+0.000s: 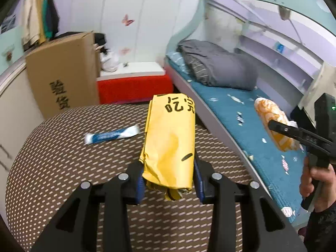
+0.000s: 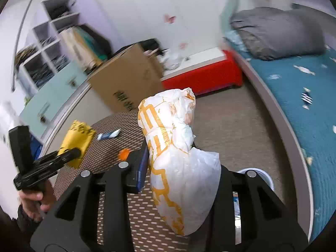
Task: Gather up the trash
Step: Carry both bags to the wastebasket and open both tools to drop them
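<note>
Trash is being carried in both hands at this moment. The left hand-held gripper (image 1: 169,180) is clenching the lower end of a folded yellow wrapper (image 1: 170,138), which is standing up between its blue pads above the dotted brown table (image 1: 63,163). The right hand-held gripper (image 2: 180,172) is grasping a crumpled white and orange bag (image 2: 176,147), which is bulging out above and below the jaws. A blue and white sachet (image 1: 111,135) is lying flat on the table, well apart from both grippers, and a small orange scrap (image 2: 124,153) is sitting near the right gripper's left finger.

Judging by this, the step in hand is the carry to a bin, with two pieces picked and at least one more waiting. A white round rim (image 2: 262,174), possibly a bin, is showing low behind the right gripper beside the bed (image 2: 294,96); the next move likely calls for bringing each piece over an opening before letting go.

That rim is mostly hidden by the gripper and bag, so what it is cannot be settled. The right view is blurring, and the right gripper's far pad is being covered by the bag.
</note>
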`<state>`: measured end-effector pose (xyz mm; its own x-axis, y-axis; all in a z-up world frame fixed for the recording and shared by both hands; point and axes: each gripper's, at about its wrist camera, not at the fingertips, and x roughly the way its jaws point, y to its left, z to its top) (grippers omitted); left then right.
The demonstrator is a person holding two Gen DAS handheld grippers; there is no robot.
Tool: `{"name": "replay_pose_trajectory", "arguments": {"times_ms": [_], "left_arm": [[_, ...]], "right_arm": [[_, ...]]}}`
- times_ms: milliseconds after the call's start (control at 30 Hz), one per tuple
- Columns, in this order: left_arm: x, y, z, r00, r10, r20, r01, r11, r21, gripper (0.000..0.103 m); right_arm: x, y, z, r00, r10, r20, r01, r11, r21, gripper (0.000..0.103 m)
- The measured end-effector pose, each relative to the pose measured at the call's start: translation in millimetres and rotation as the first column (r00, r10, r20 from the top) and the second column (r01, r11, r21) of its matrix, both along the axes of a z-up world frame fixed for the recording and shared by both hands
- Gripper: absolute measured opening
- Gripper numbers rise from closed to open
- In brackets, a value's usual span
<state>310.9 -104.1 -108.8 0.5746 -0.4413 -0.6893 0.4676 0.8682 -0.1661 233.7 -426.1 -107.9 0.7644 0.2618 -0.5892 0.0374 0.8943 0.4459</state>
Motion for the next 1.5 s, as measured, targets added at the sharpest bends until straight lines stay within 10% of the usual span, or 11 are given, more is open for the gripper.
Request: {"name": "replay_pose_trajectory", "arguments": {"times_ms": [567,767,1233,1500], "left_arm": [[3,-129,3,0.984,-0.18,-0.012,0.18,0.984,0.013,0.037],[10,-166,-12,0.972,-0.229,-0.057,0.231,0.972,0.036,0.037],[22,-259,-80,0.898,-0.363,-0.251,0.399,0.91,0.115,0.039],[34,-281,-105,0.897,-0.326,-0.297,0.379,0.914,0.141,0.091]], "right_arm": [[12,-92,-104,0.942,-0.186,-0.279,0.208,0.977,0.05,0.041],[23,-112,-158,0.896,-0.213,-0.389,0.271,0.957,0.101,0.069],[-25,-150,-125,0.892,-0.333,-0.305,0.385,0.914,0.129,0.09],[-34,-156,-108,0.898,-0.356,-0.258,0.399,0.906,0.139,0.094]]}}
